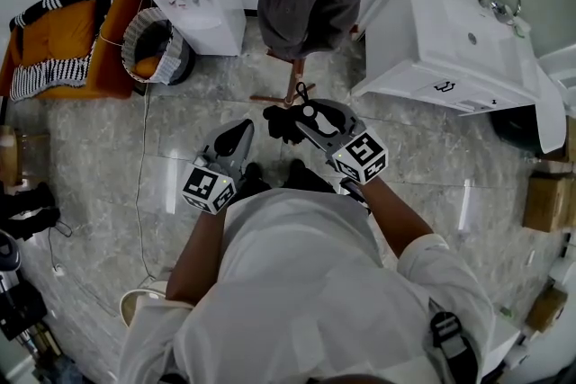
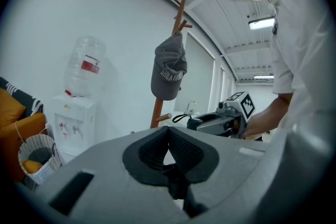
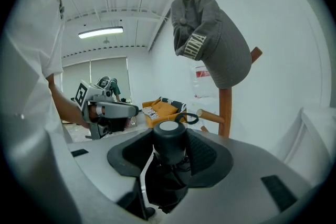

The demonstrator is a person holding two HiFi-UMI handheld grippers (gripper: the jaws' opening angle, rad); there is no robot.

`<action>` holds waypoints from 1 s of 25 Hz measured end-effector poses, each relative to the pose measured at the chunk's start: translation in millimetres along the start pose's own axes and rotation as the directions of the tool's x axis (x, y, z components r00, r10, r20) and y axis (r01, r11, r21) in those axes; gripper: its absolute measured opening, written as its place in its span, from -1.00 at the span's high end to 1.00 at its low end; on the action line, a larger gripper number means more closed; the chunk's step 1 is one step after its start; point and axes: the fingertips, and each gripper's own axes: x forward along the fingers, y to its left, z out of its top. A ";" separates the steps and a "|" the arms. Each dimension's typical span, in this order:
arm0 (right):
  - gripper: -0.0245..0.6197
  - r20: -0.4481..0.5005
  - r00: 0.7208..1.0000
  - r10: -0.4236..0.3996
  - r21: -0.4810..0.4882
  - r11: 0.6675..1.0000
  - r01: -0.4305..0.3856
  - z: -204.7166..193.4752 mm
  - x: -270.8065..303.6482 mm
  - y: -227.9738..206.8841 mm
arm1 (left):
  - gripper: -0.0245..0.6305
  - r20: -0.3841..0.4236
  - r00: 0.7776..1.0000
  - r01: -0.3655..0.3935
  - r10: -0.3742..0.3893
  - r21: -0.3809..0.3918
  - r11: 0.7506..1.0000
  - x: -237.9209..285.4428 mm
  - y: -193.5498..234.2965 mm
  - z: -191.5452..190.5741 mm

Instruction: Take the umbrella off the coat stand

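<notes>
The right claw [image 1: 310,120] is closed on a folded black umbrella [image 3: 169,139], held just in front of the wooden coat stand [image 3: 226,107], which carries a grey cap [image 3: 215,44]. The umbrella stands roughly upright across the claw, with its long axis running up and down, its white-capped handle end pointing up and the folded canopy hanging towards the floor. Its strap loop sits by the tip of a low peg, and I cannot tell whether it is hooked there, while the left claw [image 2: 168,131] hovers alongside, closed and empty.
</notes>
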 end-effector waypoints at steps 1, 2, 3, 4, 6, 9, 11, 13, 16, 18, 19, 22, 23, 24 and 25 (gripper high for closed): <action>0.30 0.010 1.000 -0.002 0.003 1.000 0.002 3.9 -2.7 1.5 | 0.90 0.000 1.000 0.004 -0.004 0.011 1.000 1.0 -2.6 1.1; 0.30 0.020 1.000 -0.003 0.006 1.000 0.003 7.6 -5.7 3.0 | 0.90 -0.001 1.000 0.010 -0.010 0.020 1.000 1.8 -5.4 2.2; 0.30 0.029 1.000 -0.004 0.008 1.000 0.004 11.4 -9.0 4.5 | 0.90 -0.001 1.000 0.016 -0.016 0.027 0.999 2.3 -8.2 3.4; 0.30 0.037 0.999 -0.005 0.012 1.000 0.004 15.4 -12.6 5.9 | 0.90 -0.001 1.000 0.022 -0.022 0.034 0.999 2.3 -10.9 4.7; 0.30 0.050 0.999 -0.011 0.024 1.000 0.010 23.3 -20.5 8.2 | 0.90 -0.003 1.000 0.027 -0.027 0.045 0.999 0.4 -15.1 7.4; 0.30 0.072 0.997 -0.036 0.040 0.999 0.033 34.0 -32.2 8.4 | 0.90 -0.005 1.000 0.025 -0.025 0.058 0.998 -1.0 -18.1 10.4; 0.30 0.086 0.995 -0.049 0.039 0.998 0.046 39.7 -40.1 6.5 | 0.90 -0.003 1.000 0.016 -0.016 0.068 0.998 0.4 -19.3 12.5; 0.30 0.098 0.993 -0.061 0.038 0.998 0.058 43.1 -47.3 4.6 | 0.90 0.003 1.000 0.010 -0.010 0.087 0.996 0.5 -20.6 15.7; 0.30 0.109 0.990 -0.091 0.043 0.995 0.087 42.9 -56.8 2.3 | 0.90 0.007 1.000 0.019 -0.020 0.106 0.994 -0.3 -24.5 21.8; 0.30 0.115 0.988 -0.102 0.039 0.994 0.098 43.0 -60.7 0.6 | 0.90 0.010 1.000 0.018 -0.019 0.109 0.994 0.1 -25.5 26.1; 0.30 0.120 0.987 -0.109 0.041 0.994 0.105 42.8 -61.7 -0.8 | 0.90 0.012 1.000 0.017 -0.019 0.112 0.994 0.8 -25.4 27.9; 0.30 0.123 0.985 -0.125 0.053 0.991 0.119 40.7 -62.0 -3.6 | 0.90 0.017 1.000 0.022 -0.025 0.128 0.992 4.7 -25.0 32.3; 0.30 0.122 0.984 -0.126 0.055 0.991 0.120 40.1 -61.5 -3.4 | 0.90 0.018 0.999 0.026 -0.028 0.130 0.991 6.2 -25.0 33.2; 0.30 0.123 0.985 -0.124 0.058 0.991 0.118 39.7 -61.1 -3.1 | 0.90 0.018 0.999 0.029 -0.032 0.130 0.991 7.7 -24.9 33.5; 0.30 0.126 0.985 -0.121 0.061 0.992 0.114 39.6 -61.1 -2.9 | 0.90 0.020 0.999 0.032 -0.035 0.127 0.991 9.4 -24.9 33.4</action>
